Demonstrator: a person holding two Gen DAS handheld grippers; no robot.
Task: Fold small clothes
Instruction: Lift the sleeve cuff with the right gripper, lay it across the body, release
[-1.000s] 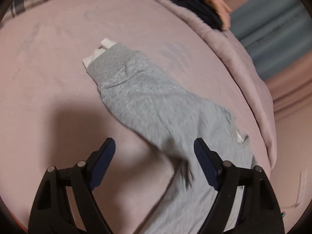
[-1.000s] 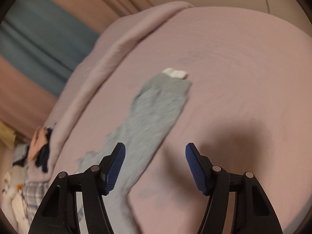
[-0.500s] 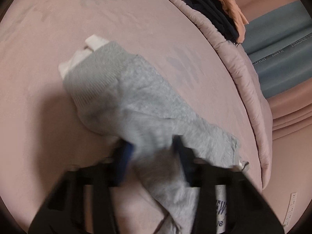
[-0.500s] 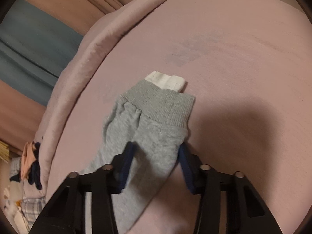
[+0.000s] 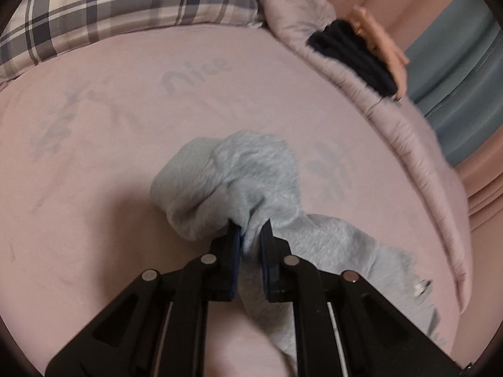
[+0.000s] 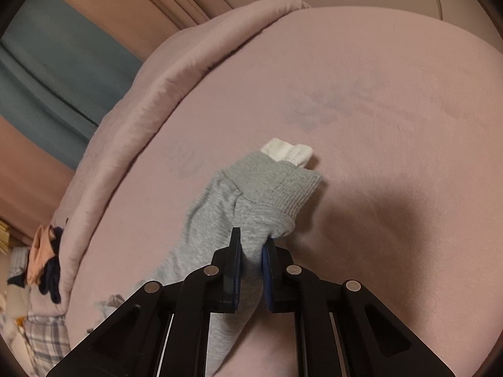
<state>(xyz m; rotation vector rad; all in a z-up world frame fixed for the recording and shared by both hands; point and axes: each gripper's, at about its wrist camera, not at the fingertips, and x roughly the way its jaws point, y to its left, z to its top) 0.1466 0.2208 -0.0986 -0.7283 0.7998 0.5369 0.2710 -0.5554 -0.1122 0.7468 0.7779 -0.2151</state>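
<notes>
A small pair of grey sweatpants lies on the pink bed sheet. My left gripper is shut on the grey fabric, which bunches up ahead of the fingers and trails off to the lower right. In the right wrist view my right gripper is shut on the grey sweatpants just below the ribbed waistband. A white inner band sticks out beyond the waistband.
A plaid pillow lies at the head of the bed. A rolled pink quilt runs along the bed's edge, with dark and peach clothes piled on it. Blue and pink curtains hang behind.
Both grippers have gone from open above the sweatpants to shut on the fabric. The left one has lifted and bunched the cloth, hiding the waistband from its view.
</notes>
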